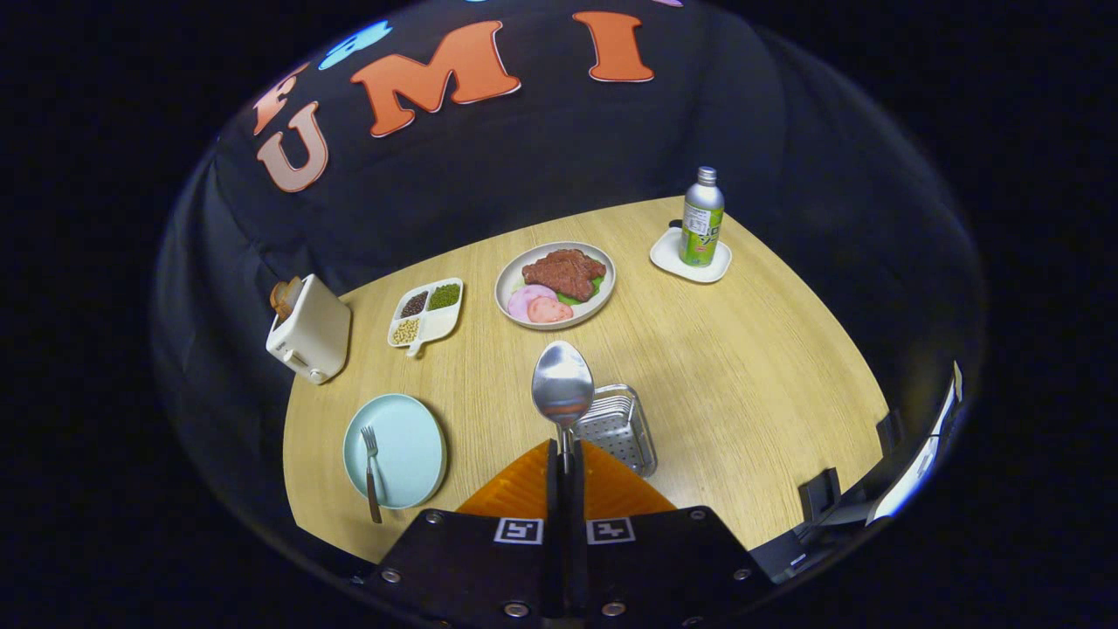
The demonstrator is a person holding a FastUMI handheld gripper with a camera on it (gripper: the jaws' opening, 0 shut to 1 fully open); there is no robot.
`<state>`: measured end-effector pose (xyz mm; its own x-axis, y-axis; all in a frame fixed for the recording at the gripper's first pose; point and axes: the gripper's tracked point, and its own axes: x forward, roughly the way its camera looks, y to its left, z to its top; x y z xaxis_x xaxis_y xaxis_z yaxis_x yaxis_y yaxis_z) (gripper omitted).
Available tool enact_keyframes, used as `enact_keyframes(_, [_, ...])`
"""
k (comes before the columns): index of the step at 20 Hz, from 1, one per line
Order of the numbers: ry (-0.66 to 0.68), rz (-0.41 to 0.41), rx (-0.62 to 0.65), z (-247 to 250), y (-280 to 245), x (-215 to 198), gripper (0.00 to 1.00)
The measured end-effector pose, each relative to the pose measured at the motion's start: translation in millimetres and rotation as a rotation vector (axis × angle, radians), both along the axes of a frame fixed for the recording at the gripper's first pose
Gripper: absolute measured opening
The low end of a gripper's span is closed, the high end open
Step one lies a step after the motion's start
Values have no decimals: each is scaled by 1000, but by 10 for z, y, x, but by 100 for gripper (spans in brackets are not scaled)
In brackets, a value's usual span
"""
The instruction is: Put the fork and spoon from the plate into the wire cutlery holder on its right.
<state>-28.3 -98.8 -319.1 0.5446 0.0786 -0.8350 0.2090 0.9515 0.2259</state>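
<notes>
Claw (565, 454): closed tight on spoon (563, 389), held up over wire holder (618, 425).
Fork (372, 472): on blue plate (410, 450), not picked yet.
Left: drop spoon in, then fork.

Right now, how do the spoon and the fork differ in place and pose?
The spoon is clamped by its handle in the gripper, lifted, bowl pointing ahead over the wire cutlery holder; the fork lies flat on the light blue plate, untouched. The spoon's handle is hidden between the fingers; the fork's dark handle overhangs the plate's rim. Both have shiny metal heads.
</notes>
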Motion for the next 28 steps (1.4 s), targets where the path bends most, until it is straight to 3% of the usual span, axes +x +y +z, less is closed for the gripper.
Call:
enact_keyframes(6, [79,43,-20,-271,-105,-144,4])
enact_keyframes(9, [106,134,-72,-348,-100,-180,4])
enact_keyframes(13, [124,164,-114,-407,-60,-115,6])
enact_keyframes(17, [58,138,-152,-279,-94,94,10])
enact_keyframes(22, [-208,117,-161,290,146,519,14])
enact_keyframes(24, [-345,119,-168,553,307,680,26])
enact_keyframes(26, [-476,117,-174,792,467,833,47])
enact_keyframes(27, [-533,121,-172,906,562,879,64])
enact_keyframes(28, [-582,126,-172,998,661,922,69])
